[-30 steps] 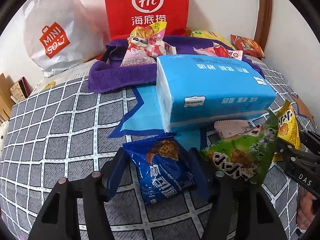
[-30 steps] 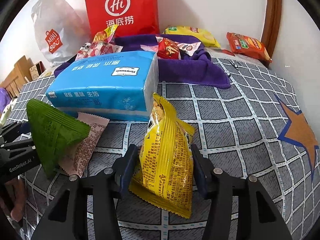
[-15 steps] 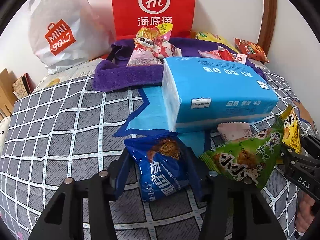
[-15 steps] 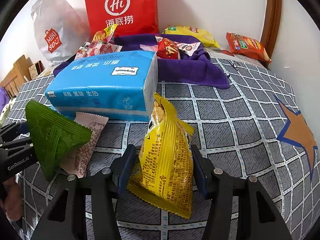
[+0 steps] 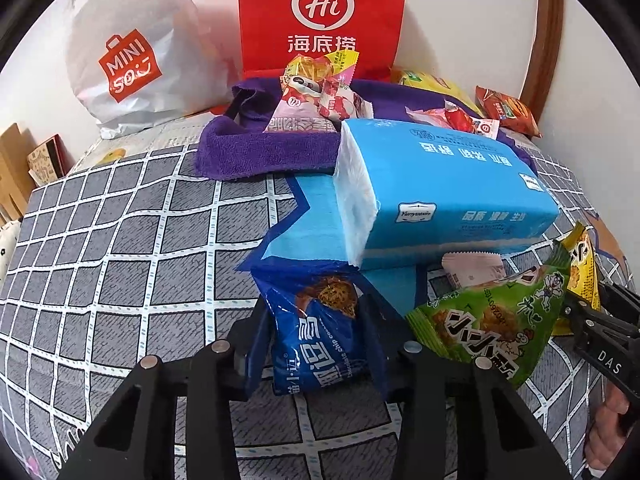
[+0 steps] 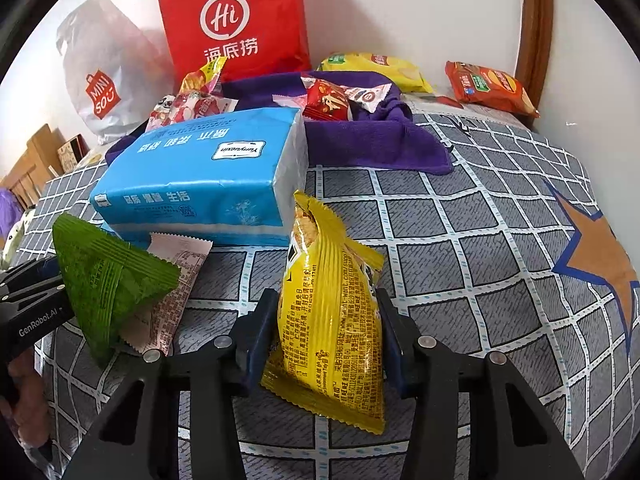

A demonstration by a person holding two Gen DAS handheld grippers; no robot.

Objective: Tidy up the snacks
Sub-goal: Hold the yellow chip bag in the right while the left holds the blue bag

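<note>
**A:** Two grippers are mine, one in each hand. What sits between each pair of jaws?

**B:** My left gripper (image 5: 320,344) has a blue chocolate-chip cookie packet (image 5: 320,332) between its fingers. The jaws have just been closing, and the pads now press both sides of the packet, which stands upright on the grey checked bedspread (image 5: 120,248).

**A:** And my right?

**B:** My right gripper (image 6: 326,336) is clamped on a yellow snack packet (image 6: 332,320), also upright, with its crimped top tilting toward the tissue pack. Those jaws have just been closing too, and the pads touch the packet's sides.

**A:** What lies around them?

**B:** Just behind both packets lies a blue pack of tissues (image 6: 204,184) on its side. Between my grippers stands a green triangular snack bag (image 6: 108,276), leaning over a pale pink packet (image 6: 176,280) that lies flat against the tissue pack's base.

**A:** Farther back?

**B:** A purple towel (image 6: 372,144) holds several small red and pink snack packets (image 6: 340,100). Beyond it a yellow crisp bag (image 6: 376,68) and an orange-red crisp bag (image 6: 488,86) lie near the wall. A red paper bag (image 6: 232,20) and a white Miniso bag (image 6: 100,72) stand against the wall.
</note>
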